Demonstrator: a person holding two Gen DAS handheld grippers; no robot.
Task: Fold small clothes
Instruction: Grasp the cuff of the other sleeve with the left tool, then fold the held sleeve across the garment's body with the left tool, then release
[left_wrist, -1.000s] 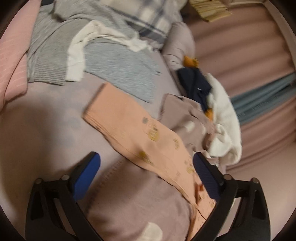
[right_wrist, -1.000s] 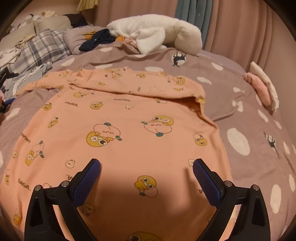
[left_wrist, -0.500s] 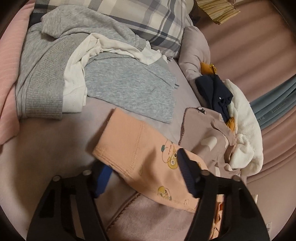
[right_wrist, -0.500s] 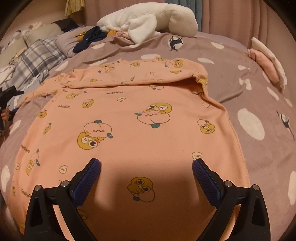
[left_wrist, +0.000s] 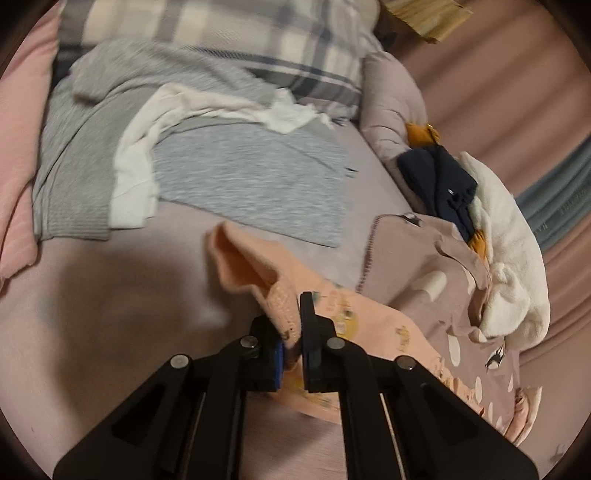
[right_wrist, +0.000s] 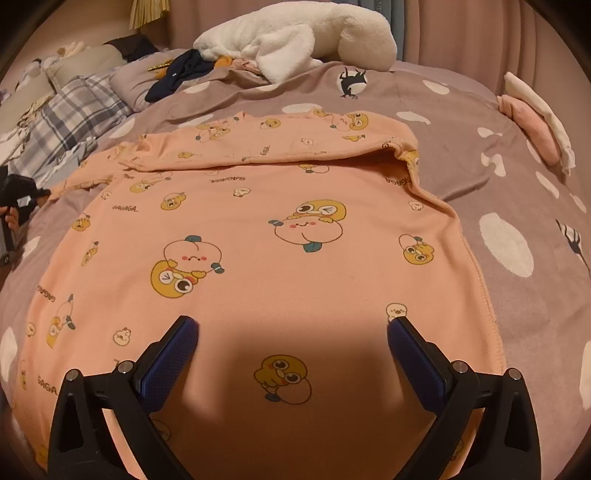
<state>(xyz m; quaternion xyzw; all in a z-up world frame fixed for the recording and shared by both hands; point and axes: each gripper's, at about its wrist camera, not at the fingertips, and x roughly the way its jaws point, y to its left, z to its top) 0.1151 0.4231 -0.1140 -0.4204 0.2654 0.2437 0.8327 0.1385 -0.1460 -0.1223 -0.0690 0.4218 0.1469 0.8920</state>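
My left tongs (left_wrist: 293, 332) have just closed, and their pads now pinch the hemmed cuff of the peach shirt (right_wrist: 288, 236), bunching the cloth into a ridge between them. That sleeve trails off to the right over the mauve spotted blanket (left_wrist: 436, 295). My right tongs (right_wrist: 291, 343) stand wide apart over the lower part of the shirt with nothing between the pads. The shirt lies spread on the bed over the blanket, its far sleeve folded across the chest. Beyond my left tongs I see grey garments (left_wrist: 240, 184) with a white one (left_wrist: 136, 177) across them, a plaid pillow (left_wrist: 236, 33) behind, and a navy item (left_wrist: 439, 181) beside a white fleece (left_wrist: 506, 251).
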